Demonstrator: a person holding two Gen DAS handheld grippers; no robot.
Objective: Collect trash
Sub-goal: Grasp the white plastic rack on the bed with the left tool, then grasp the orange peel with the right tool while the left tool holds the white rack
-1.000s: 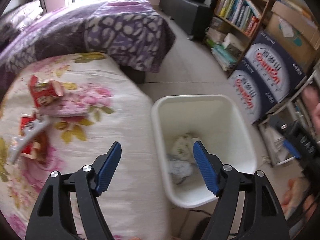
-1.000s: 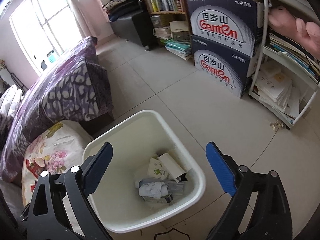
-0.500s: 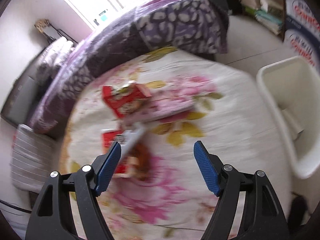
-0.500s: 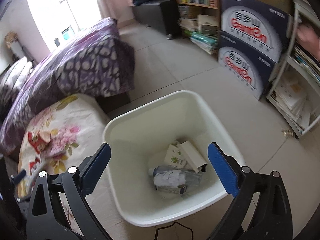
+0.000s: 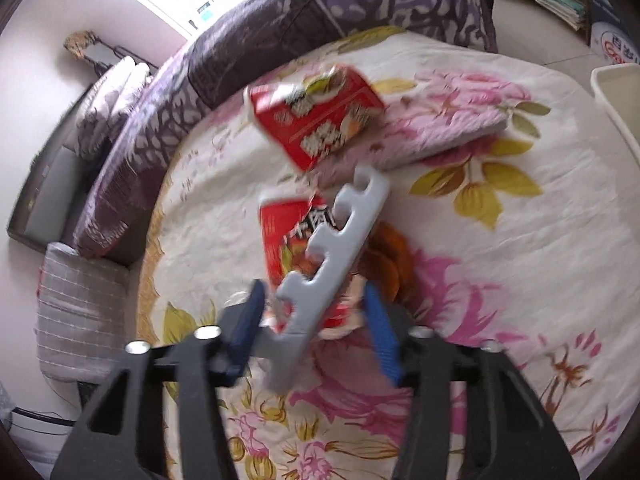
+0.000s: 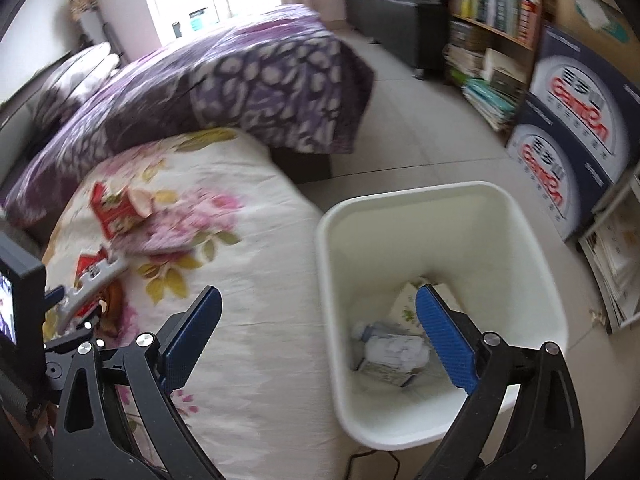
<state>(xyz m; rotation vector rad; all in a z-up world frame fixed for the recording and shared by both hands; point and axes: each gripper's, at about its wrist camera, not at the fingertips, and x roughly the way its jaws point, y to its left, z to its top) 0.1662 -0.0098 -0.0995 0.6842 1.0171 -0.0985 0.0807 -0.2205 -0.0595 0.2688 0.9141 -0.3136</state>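
Observation:
On the floral bedcover (image 5: 500, 264) lies a red snack packet (image 5: 280, 236) with a grey notched plastic strip (image 5: 340, 248) across it. My left gripper (image 5: 314, 320) is down over both, its jaws closing, and the blue pads touch the packet's crumpled end with the strip between them. A second red packet (image 5: 316, 120) lies farther up the bed; it also shows as the second red packet (image 6: 116, 212) in the right wrist view. My right gripper (image 6: 316, 296) hangs open and empty over the bed's edge and the white bin (image 6: 420, 192), which holds crumpled paper and cartons (image 6: 392, 348).
A purple patterned quilt (image 6: 240, 80) covers the far half of the bed. Stacked blue-and-white cartons (image 6: 576, 140) and a bookshelf (image 6: 492, 8) stand right of the bin, with tiled floor (image 6: 420, 120) between. The left gripper's body and screen (image 6: 16, 292) sit at the left edge.
My left gripper swung from the bin to the bed, dropped onto the packet and strip, and narrowed its jaws around them. My right gripper turned left, still open.

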